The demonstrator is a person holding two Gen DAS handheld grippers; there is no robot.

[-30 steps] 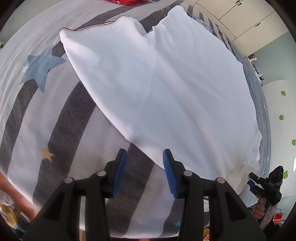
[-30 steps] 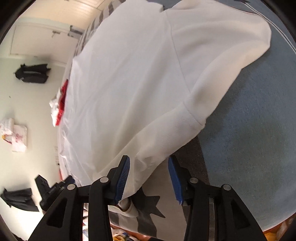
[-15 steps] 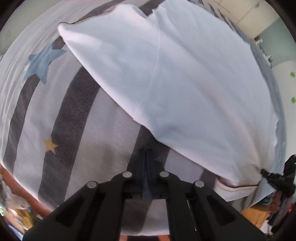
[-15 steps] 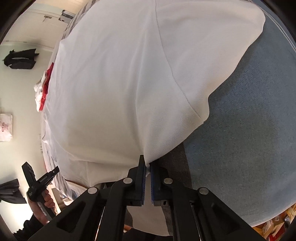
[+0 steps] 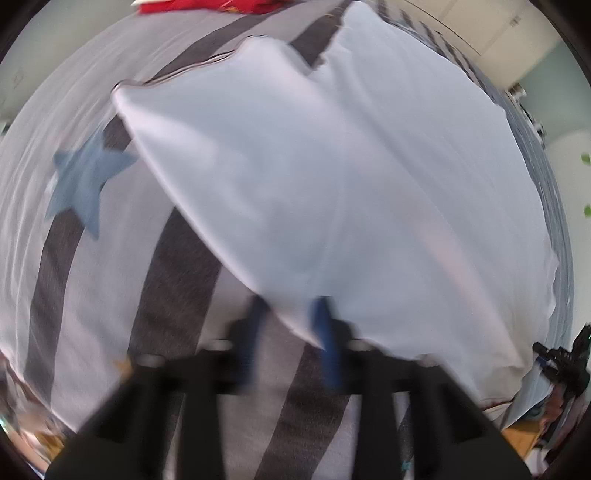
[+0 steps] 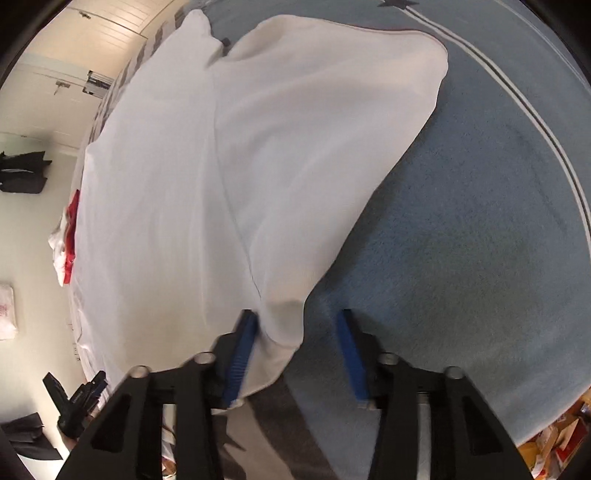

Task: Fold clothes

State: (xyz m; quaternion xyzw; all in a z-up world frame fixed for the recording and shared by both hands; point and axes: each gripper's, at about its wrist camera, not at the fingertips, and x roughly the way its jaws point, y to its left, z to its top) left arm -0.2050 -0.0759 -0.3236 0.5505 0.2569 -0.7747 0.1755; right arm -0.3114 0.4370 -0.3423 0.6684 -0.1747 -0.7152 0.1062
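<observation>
Right, the white shirt [image 5: 369, 177] lies spread on the bed [image 5: 92, 295], over the striped star-print cover; its far sleeve [image 5: 207, 122] angles out over the dark stripes. In the right view the same shirt [image 6: 177, 184] covers the blue part of the cover [image 6: 480, 221], with the other sleeve [image 6: 332, 110] fanned out.

Left claw [image 5: 291, 332]: jaws apart, and the shirt's near edge sits right at them, seemingly over the right pad. The view is motion-blurred, so we can't tell whether cloth lies between the pads.

Right claw [image 6: 295, 350]: jaws wide apart, a lobe of the near corner lying between them, touching the left pad, clear of the right one.

We can't settle the stage: this fits either claws parted to bite the edge, or claws just let go of it. So only general points:

- If gripping: bite both layers at the hem, not one ply, and not the cover beneath.
- Match both sides' bite depth so the fold line runs straight.
- Lift low and keep the cloth taut between claws, or the middle sags and creases.
- Thin knit slips; pinch well in from the edge.

Red clothes [image 5: 207, 5] lie at the far end, well apart.
</observation>
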